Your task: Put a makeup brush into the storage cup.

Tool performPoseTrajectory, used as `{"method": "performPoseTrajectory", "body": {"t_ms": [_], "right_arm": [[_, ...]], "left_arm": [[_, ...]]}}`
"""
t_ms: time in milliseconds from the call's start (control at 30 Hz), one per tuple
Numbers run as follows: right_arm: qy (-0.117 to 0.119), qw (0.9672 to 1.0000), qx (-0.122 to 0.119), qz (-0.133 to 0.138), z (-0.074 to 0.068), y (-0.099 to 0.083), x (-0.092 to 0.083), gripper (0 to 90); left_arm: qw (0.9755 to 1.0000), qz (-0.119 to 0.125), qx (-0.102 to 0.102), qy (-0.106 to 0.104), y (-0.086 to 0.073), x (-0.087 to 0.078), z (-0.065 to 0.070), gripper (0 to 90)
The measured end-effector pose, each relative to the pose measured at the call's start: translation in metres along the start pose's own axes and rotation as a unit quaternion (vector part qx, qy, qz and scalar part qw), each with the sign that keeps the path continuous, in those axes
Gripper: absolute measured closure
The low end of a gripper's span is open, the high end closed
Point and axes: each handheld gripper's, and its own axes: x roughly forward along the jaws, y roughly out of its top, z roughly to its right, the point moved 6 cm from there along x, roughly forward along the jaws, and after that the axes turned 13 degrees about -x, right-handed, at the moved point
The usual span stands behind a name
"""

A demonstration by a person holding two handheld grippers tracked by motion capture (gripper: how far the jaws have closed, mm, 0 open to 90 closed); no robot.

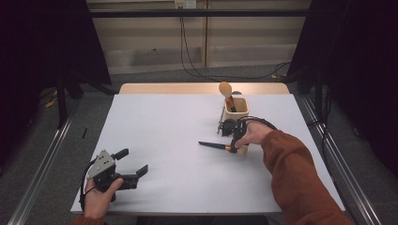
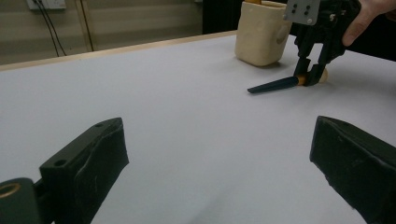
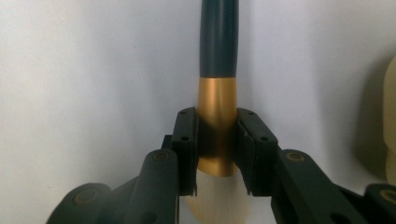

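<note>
Right gripper view is showing the right gripper (image 3: pixel 217 144) clenching a makeup brush (image 3: pixel 218 70) by its gold ferrule, both pads pressing on the metal from either side, so the grip is sitting right where the dark handle is meeting the pale bristles. The handle is running straight away from the jaws over the white table (image 3: pixel 93 70), and the bristles are bulging out below the pads, toward the hand.

From the high view, the brush (image 1: pixel 213 146) is lying almost flat on the table, its long axis running across it: the tapered handle tip is pointing toward the person's left, and the bristle end is sitting under the right gripper (image 1: pixel 233 147). Just beyond that gripper, toward the far edge, a cream holder (image 1: pixel 241 112) is standing upright with a wooden-headed tool (image 1: pixel 226 90) sticking out of it. Judging from this, the brush is probably heading for the holder, which would mean lifting it and tipping its long axis from level to upright before lowering it in.

Left gripper view is showing the left gripper (image 2: pixel 219 154) with its jaws spread wide and nothing between them, well apart from the brush (image 2: pixel 275 85). The right hand is clearly the nearer one.
</note>
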Motion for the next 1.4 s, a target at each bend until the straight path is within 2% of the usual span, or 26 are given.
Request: {"method": "performPoseTrajectory", "body": {"t_ms": [333, 500, 533, 567, 967, 1033, 1200, 1267, 1400], "right_arm": [[-0.010, 0.9998, -0.009, -0.012, -0.003, 0.000, -0.001, 71.3], [-0.012, 0.9998, -0.007, 0.012, -0.002, -0.003, -0.001, 71.6], [-0.008, 0.9999, 0.000, 0.010, -0.003, -0.003, -0.002, 71.6], [-0.008, 0.9999, -0.005, 0.012, -0.002, -0.004, -0.002, 71.6], [-0.026, 0.9977, 0.014, 0.061, -0.004, -0.010, -0.018, 71.7], [-0.039, 0.9963, 0.021, 0.074, -0.003, -0.013, -0.021, 71.7], [-0.047, 0.9928, 0.040, 0.103, -0.008, -0.019, -0.024, 71.7], [-0.057, 0.9906, 0.042, 0.117, -0.009, -0.021, -0.025, 71.7], [-0.059, 0.9857, 0.059, 0.146, -0.015, -0.025, -0.028, 71.7]], "left_arm": [[1.0000, 0.000, -0.002, -0.002, 0.000, 0.000, 0.000, 3.8], [1.0000, 0.000, -0.003, 0.000, 0.000, 0.000, -0.002, 3.8], [1.0000, 0.000, -0.004, 0.000, 0.000, 0.001, -0.002, 3.8], [1.0000, 0.000, -0.004, 0.001, 0.000, 0.001, -0.002, 3.8], [1.0000, 0.000, -0.003, 0.001, 0.000, 0.000, -0.002, 3.8], [1.0000, 0.000, -0.003, 0.001, 0.000, 0.000, -0.002, 3.8], [1.0000, 0.001, -0.004, 0.002, 0.000, 0.000, -0.002, 3.8], [1.0000, 0.001, -0.003, 0.002, 0.000, 0.000, -0.002, 3.8], [1.0000, 0.002, -0.004, 0.004, 0.000, 0.000, -0.002, 3.8]]}}
